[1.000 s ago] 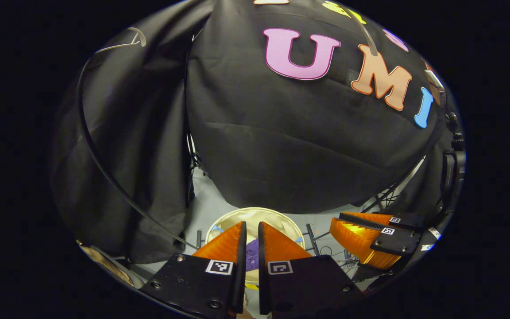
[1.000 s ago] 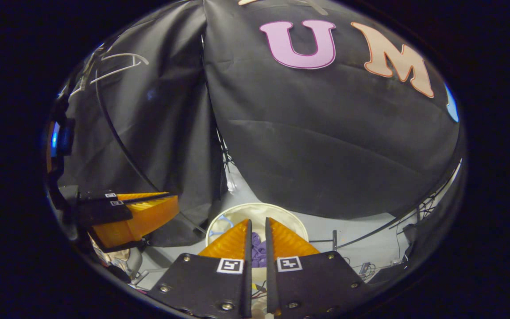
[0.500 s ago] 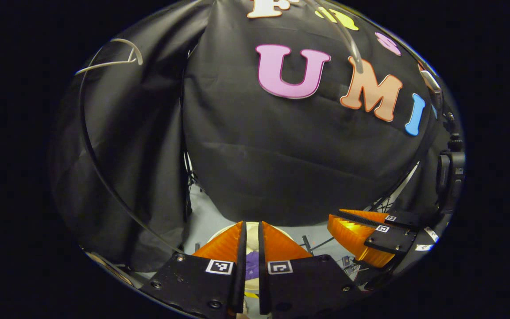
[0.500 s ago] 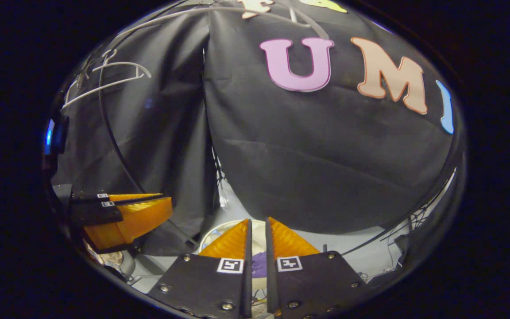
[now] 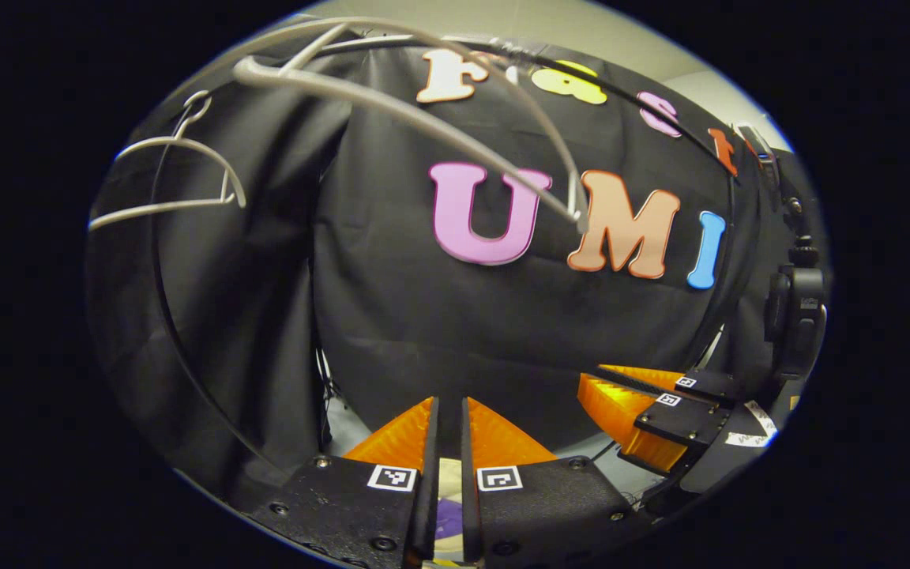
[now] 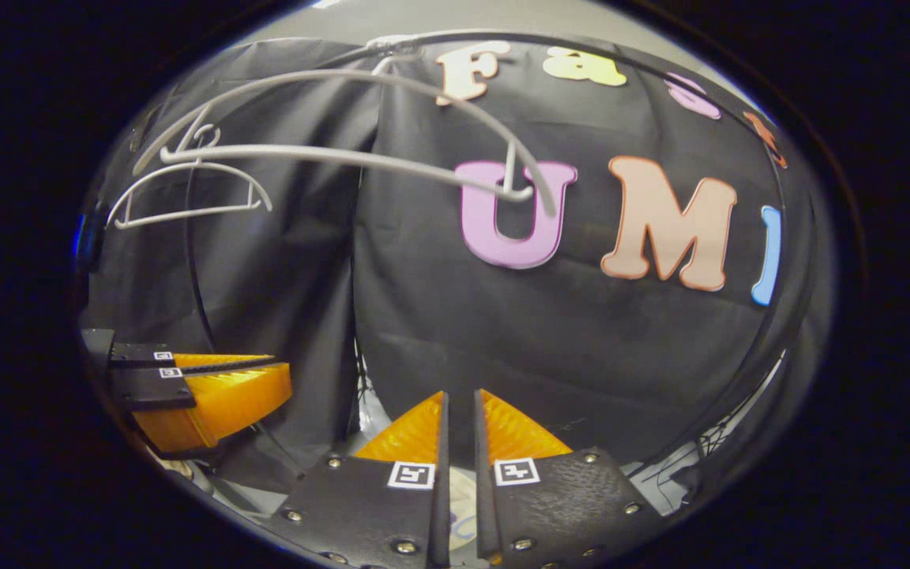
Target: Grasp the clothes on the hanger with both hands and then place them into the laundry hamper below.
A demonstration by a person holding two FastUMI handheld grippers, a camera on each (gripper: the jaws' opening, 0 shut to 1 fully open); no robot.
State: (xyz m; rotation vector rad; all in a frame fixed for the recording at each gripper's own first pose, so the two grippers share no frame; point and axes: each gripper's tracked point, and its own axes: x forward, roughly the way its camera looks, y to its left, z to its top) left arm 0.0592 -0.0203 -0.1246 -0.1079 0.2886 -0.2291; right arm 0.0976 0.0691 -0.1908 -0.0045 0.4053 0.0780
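**Two bare hangers above, purple clothes in the hamper below**

Two pale, thin-rodded hangers hang empty before the matte, creased black cloth wall: a near hanger (image 5: 423,118) (image 6: 360,158) sweeping across in a long curve, and a far hanger (image 5: 178,178) (image 6: 186,194) off to the side. The left gripper (image 5: 449,419), its orange ribbed wedge fingers on black plates, has its jaws drawn nearly together with a thin slit between them, holding nothing. The right gripper (image 6: 459,415) stands the same way, fingers almost touching and empty; it also shows side-on in the left gripper view (image 5: 644,411), as the left gripper does in the right gripper view (image 6: 202,395). Low between the left fingers, a scrap of purple clothes (image 5: 449,518) lies against the cream hamper (image 5: 449,478), whose pale inside also peeks between the right fingers (image 6: 461,494).
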